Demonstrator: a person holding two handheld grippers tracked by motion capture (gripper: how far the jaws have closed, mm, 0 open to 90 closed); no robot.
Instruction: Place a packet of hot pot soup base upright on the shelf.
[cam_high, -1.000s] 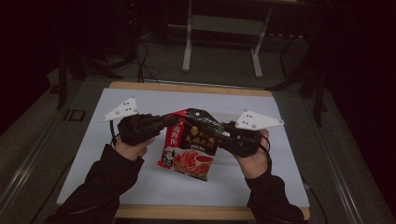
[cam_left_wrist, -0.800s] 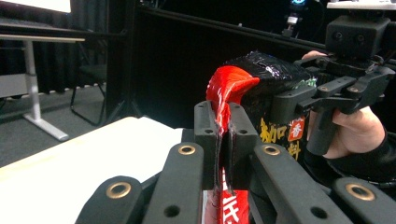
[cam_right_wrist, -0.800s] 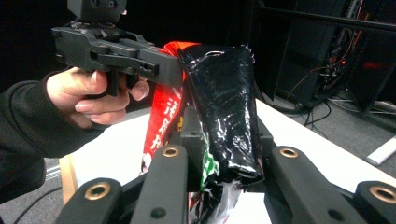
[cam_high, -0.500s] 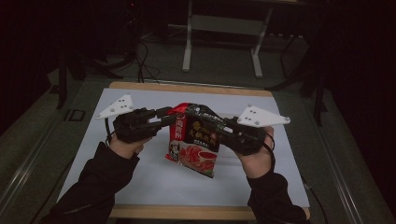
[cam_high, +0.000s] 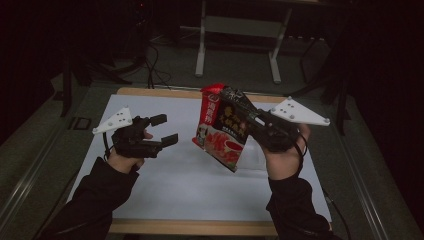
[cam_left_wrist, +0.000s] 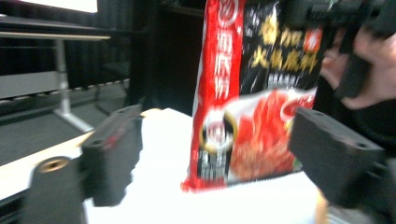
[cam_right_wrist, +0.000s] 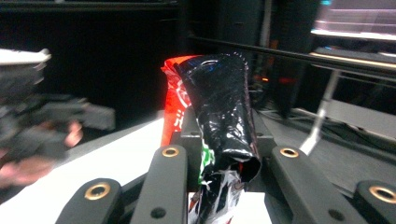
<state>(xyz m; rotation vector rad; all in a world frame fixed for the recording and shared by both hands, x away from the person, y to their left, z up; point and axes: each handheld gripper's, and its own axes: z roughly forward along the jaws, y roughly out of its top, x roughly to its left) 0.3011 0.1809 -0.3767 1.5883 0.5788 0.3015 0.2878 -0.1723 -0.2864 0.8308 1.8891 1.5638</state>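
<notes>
Since the earlier frames your left gripper has let go of the pouch and pulled back to the left; the pouch is now up off the table, carried by your right gripper alone.

Left side: your left hand holds its gripper over the left part of the white mat, jaws wide apart with nothing between them, pointing right toward the pouch. Grey three-cornered plate sits on top, at its far-left side. From the left gripper view the two black jaws stand well apart at either side, and the pouch hangs beyond them, red strip on its left, dark panel with yellow characters up top, food picture below. Image is motion-blurred, so fine print is unreadable.

Centre: pouch hangs tilted above the mat, top edge far, bottom corner near and to the right. Not touching the mat as far as I can tell.

Right side: your right gripper is clamped on the pouch's upper right edge, your right hand under it. In the right gripper view the jaws are drawn narrow on the crumpled black and red film. Your left gripper shows blurred at the left there.

Wooden table edge runs along the far side of the mat.
</notes>
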